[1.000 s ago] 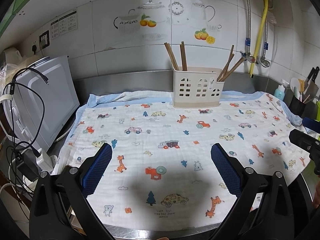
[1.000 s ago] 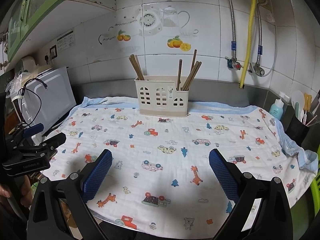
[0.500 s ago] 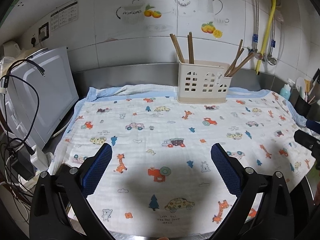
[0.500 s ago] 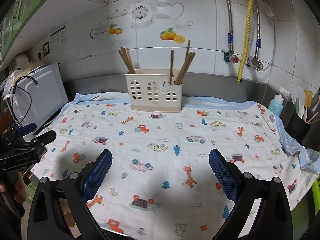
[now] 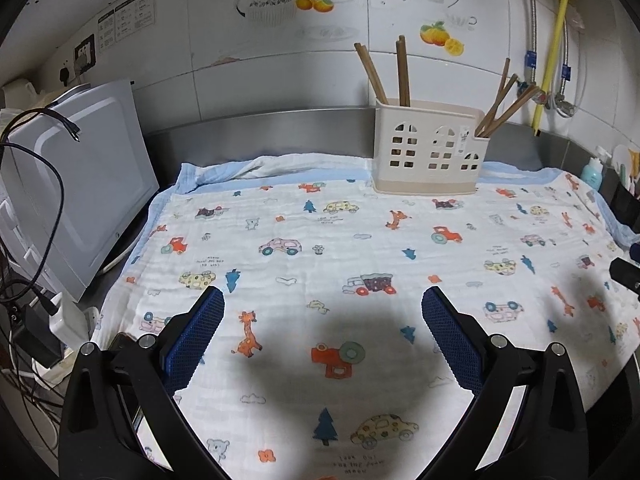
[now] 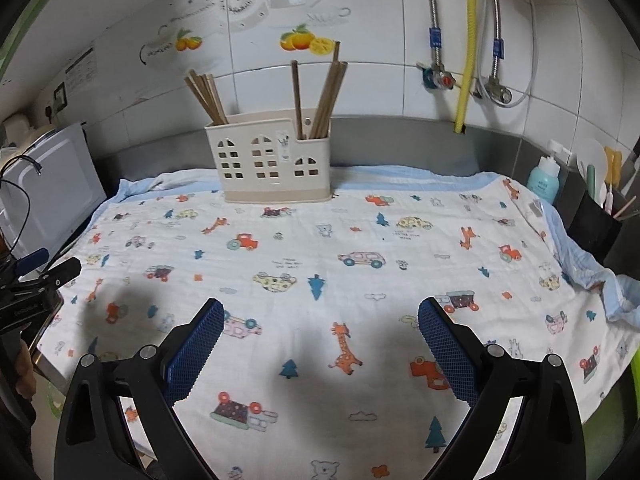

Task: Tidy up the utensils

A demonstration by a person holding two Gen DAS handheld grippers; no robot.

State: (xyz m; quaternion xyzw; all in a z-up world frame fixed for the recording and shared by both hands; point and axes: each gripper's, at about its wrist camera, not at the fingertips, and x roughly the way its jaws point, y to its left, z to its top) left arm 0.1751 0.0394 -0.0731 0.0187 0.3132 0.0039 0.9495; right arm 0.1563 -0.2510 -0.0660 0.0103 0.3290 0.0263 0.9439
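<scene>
Left wrist view shows my left gripper (image 5: 323, 332) with its two blue-padded fingers (image 5: 194, 334) wide apart, holding nothing, above the near part of a white cotton cloth printed with small cars, giraffes and trees (image 5: 360, 248). My right gripper (image 6: 321, 334) has its fingers spread in the same way, also with nothing between them, over the near part of the same cloth. At the left edge of the right wrist view I see the black body of my left gripper, held at the left border of the cloth.

On the far side of the cloth, close to the steel back edge of the counter, stands a cream plastic utensil holder with small window-shaped holes (image 6: 272, 164). Brown wooden chopsticks (image 6: 206, 96) lean in its left compartment, and more of them stand in the lower right compartment; I cannot count them exactly.

Left of the cloth is a white microwave oven (image 5: 80, 184) with black cables hanging in front. At the far right stand a light blue bottle (image 6: 543, 180) and a black holder with some tools (image 6: 596, 224). Behind, on the white tiled wall, a yellow hose (image 6: 466, 52) hangs down.
</scene>
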